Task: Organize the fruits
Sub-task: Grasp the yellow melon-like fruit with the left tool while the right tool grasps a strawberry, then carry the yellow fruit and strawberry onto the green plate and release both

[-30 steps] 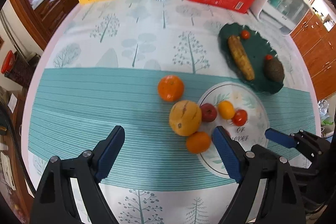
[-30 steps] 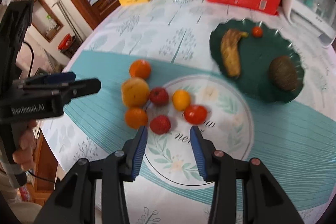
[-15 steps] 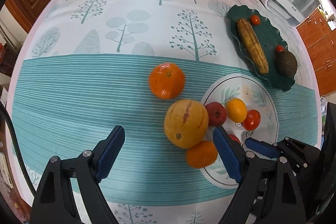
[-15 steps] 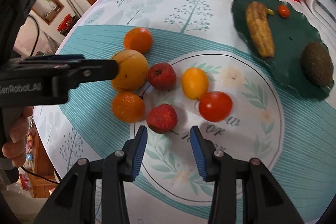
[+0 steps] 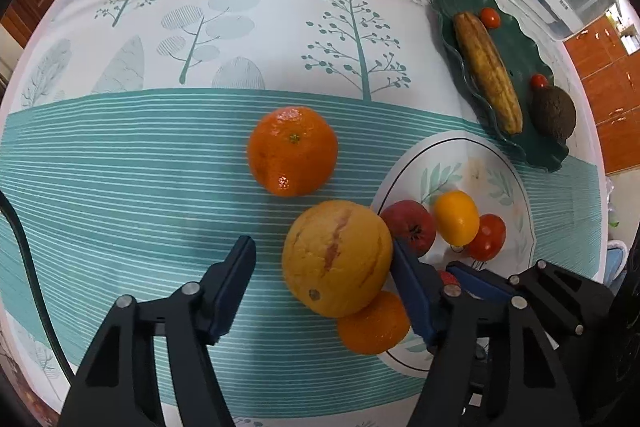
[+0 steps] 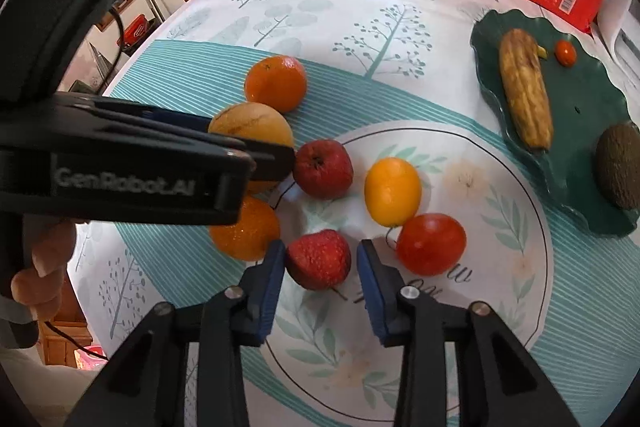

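On the table (image 5: 120, 155), the left gripper (image 5: 324, 267) was closing around the big yellow fruit (image 5: 337, 259), not yet clamped; the right gripper (image 6: 321, 261) was closing on a red fruit (image 6: 319, 259).

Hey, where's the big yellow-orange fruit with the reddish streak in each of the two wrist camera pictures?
Left wrist view: the big yellow-orange fruit sits low and centre, between the left gripper fingers.
Right wrist view: it is left of centre, partly hidden behind the other gripper's dark finger.
Shared landmark: the dark red fruit lies right beside it in both views.
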`<state>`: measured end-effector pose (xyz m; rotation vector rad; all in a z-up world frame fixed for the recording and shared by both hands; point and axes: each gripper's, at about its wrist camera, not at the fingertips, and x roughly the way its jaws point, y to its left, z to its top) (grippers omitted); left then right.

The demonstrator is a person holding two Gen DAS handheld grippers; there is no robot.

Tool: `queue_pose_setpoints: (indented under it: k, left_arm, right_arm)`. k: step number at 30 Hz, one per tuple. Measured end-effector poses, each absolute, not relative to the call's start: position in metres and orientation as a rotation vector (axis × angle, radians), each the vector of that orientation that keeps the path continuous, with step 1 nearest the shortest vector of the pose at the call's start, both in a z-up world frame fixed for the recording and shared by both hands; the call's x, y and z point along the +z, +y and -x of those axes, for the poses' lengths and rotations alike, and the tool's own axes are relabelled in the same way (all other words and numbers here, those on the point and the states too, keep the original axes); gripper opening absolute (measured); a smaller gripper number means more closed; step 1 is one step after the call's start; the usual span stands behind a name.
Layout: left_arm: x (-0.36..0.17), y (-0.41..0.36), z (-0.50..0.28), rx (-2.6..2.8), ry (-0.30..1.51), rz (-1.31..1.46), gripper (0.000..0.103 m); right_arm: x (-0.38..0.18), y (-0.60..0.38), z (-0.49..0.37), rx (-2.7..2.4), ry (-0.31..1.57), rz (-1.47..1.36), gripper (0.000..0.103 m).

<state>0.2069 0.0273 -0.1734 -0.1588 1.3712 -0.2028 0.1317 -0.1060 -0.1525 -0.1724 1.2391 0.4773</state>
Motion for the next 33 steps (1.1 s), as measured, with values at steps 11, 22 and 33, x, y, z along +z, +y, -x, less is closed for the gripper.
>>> queue_pose_setpoints:
  k: [11, 22, 33]
  left_arm:
    - [-0.175, 0.026, -0.207, -0.236, 1.358, 0.203, 0.050]
    - [-0.167, 0.040, -0.190, -0.204, 1.351, 0.189, 0.049]
    - [-0.138, 0.039, -0.170, -0.199, 1.326, 0.164, 0.049]
  right_arm:
    - [-0.157, -0.102, -0.131, 0.479, 1.239, 0.199, 0.033]
    - [-0.151, -0.102, -0.123, 0.490, 1.241, 0.167, 0.033]
    - [-0.130, -0.113, -0.109, 0.479, 1.205, 0.128, 0.033]
